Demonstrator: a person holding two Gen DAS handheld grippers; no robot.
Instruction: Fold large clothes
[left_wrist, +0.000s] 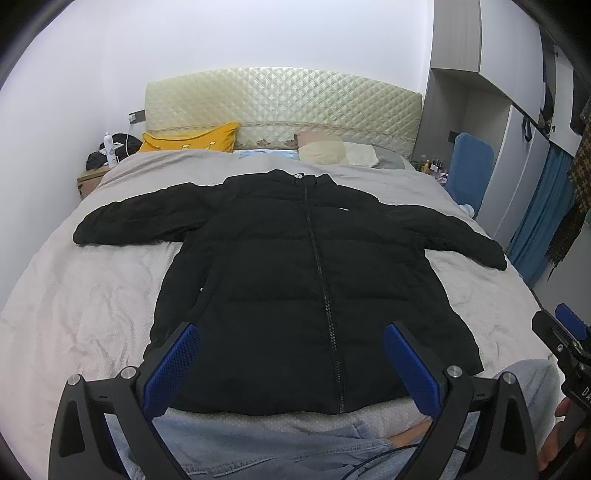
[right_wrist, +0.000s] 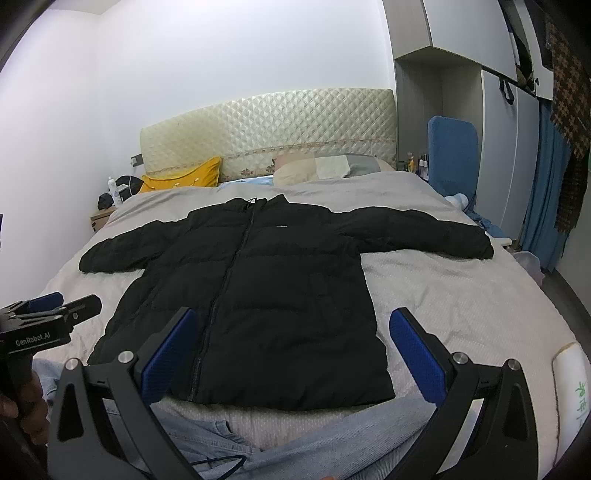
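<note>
A black puffer jacket (left_wrist: 295, 280) lies zipped and face up on the grey bed (left_wrist: 92, 295), spread flat with its hem at the near edge, its collar toward the quilted headboard (left_wrist: 280, 99), and both sleeves stretched out toward the bed's side edges. The left tool (left_wrist: 291, 363) hangs over the hem with its blue pads spread wide, holding nothing; the right tool (right_wrist: 291, 349) hangs above the hem's right corner, likewise spread and empty. To my eye the folding has not yet begun: this is the approach. The next move likely calls for pinching a sleeve cuff or side seam and carrying it across the zip line.
</note>
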